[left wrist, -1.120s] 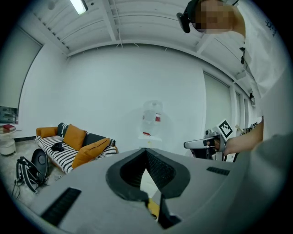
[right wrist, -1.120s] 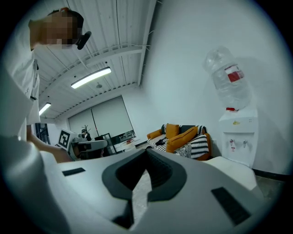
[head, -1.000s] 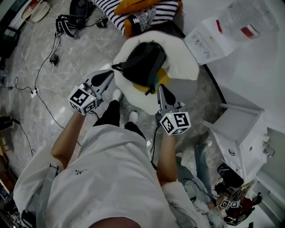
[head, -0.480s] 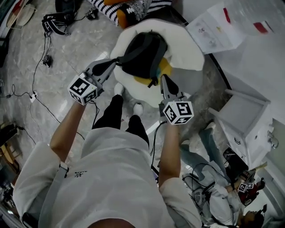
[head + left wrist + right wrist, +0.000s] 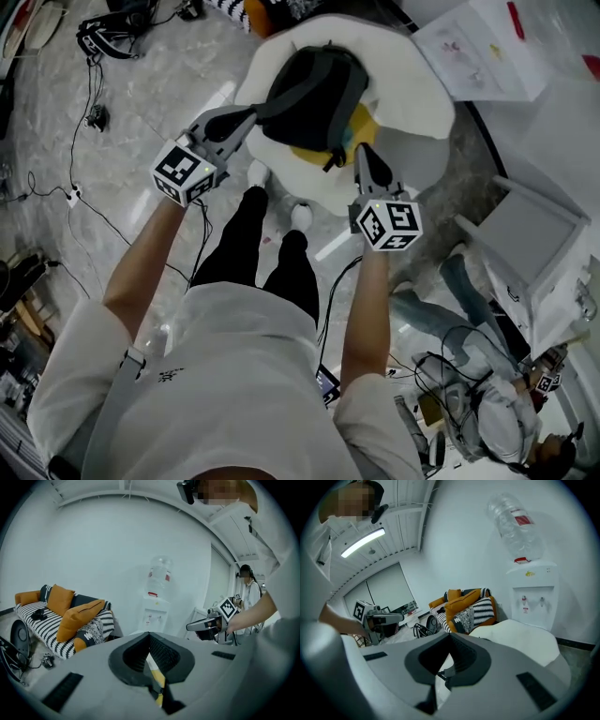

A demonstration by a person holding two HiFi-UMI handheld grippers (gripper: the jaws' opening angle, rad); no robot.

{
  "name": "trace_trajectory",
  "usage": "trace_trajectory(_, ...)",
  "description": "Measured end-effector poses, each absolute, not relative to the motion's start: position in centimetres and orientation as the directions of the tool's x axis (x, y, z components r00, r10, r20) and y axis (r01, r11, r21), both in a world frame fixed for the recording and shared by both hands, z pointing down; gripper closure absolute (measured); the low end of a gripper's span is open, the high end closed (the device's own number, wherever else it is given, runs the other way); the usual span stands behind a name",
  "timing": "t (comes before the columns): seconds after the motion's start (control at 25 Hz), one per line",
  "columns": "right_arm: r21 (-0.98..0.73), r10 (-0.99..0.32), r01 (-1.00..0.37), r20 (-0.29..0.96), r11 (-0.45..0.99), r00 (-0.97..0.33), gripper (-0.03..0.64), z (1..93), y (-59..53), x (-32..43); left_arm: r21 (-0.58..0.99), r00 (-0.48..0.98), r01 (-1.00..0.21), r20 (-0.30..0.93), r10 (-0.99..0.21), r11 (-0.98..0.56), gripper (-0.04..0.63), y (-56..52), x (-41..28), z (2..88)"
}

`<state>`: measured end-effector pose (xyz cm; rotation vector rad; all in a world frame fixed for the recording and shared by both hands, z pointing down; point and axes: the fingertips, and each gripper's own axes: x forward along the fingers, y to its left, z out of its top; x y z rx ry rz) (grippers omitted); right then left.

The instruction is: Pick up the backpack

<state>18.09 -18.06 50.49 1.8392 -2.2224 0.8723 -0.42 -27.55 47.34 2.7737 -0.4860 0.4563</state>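
A black backpack [image 5: 314, 94] with yellow and teal parts lies on a round white cushioned seat [image 5: 417, 89]. My left gripper [image 5: 251, 114] is shut, and its tip is at the backpack's grey strap [image 5: 272, 101] on the left side; I cannot tell whether it touches. In the left gripper view the left gripper [image 5: 149, 633] shows black and yellow fabric just under the closed jaws. My right gripper [image 5: 360, 150] is shut too, its tip at the backpack's lower right edge. The right gripper [image 5: 450, 634] shows the white seat [image 5: 520, 637] beyond its jaws.
A water dispenser [image 5: 157, 606] stands behind the seat. A striped sofa with orange cushions [image 5: 70, 616] is further left. Cables [image 5: 94, 112] run over the marble floor. A white cabinet [image 5: 534, 244] is on the right, and another person [image 5: 487, 412] sits at the lower right.
Both grippers have come down and forward toward the backpack, still shut. The left tip now reaches the strap and the right tip the bag's lower right edge.
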Motion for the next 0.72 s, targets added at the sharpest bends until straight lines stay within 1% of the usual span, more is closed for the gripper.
trace_trajectory(0.28, -0.355, -0.854, -0.932, 0.461, 0.073, -0.242, 0.611, 55.5, -19.6, 18.9, 0.21, 0.885, -0.365, 0.38, -0.268, -0.907, 0.593, -29.7, 0.6, 51.9)
trace_trajectory(0.72, -0.364, -0.843, -0.931, 0.492, 0.028, -0.218, 0.611, 63.3, -20.7, 19.4, 0.246, 0.87, -0.388, 0.416, -0.265, -0.888, 0.592, -32.2, 1.3, 59.6)
